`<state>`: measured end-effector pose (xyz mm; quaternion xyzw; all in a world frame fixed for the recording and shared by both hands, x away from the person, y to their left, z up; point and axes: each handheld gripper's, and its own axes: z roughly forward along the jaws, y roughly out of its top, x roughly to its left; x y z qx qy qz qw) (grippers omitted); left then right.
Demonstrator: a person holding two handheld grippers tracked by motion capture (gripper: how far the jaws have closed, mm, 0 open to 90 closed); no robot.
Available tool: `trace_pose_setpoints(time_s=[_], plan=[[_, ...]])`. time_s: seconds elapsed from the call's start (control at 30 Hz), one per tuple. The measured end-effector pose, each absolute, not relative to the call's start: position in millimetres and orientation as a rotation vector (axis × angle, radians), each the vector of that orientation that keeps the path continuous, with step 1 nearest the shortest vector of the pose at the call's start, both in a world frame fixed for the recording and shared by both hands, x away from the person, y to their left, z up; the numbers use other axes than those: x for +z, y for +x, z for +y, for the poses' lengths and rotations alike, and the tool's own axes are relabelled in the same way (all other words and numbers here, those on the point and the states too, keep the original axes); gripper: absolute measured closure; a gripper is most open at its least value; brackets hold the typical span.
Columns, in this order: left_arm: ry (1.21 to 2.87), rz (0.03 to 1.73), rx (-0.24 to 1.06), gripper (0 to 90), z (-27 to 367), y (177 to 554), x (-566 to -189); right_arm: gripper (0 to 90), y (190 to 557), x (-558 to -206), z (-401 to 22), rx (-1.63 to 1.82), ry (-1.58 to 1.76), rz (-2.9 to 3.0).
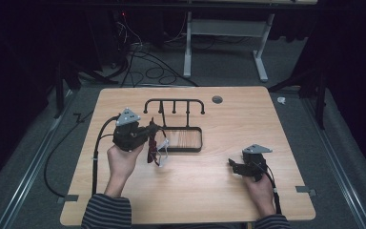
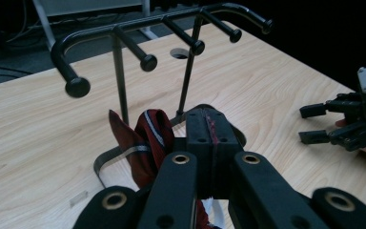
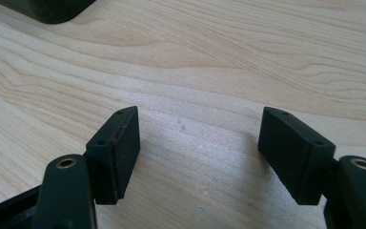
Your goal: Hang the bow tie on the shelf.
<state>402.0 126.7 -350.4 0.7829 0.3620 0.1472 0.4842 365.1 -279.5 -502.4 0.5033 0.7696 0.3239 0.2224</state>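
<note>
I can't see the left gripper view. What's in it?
The left claw is shut on a red striped cloth. Behind it a black peg rack stands on the wooden table, and the open right claw waits far right.

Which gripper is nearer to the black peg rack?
Left. The left gripper, shut on a red striped cloth, is right in front of the peg rack. The right gripper sits open, well off to the rack's right.
</note>
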Motion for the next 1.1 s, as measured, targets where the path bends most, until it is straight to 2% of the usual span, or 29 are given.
trace_pose_setpoints(time_s=[1.1], plan=[[1.895, 0.876, 0.345, 89.9, 86, 446, -333, 31.6, 365, -502, -279, 0.895, 1.388, 2.131]])
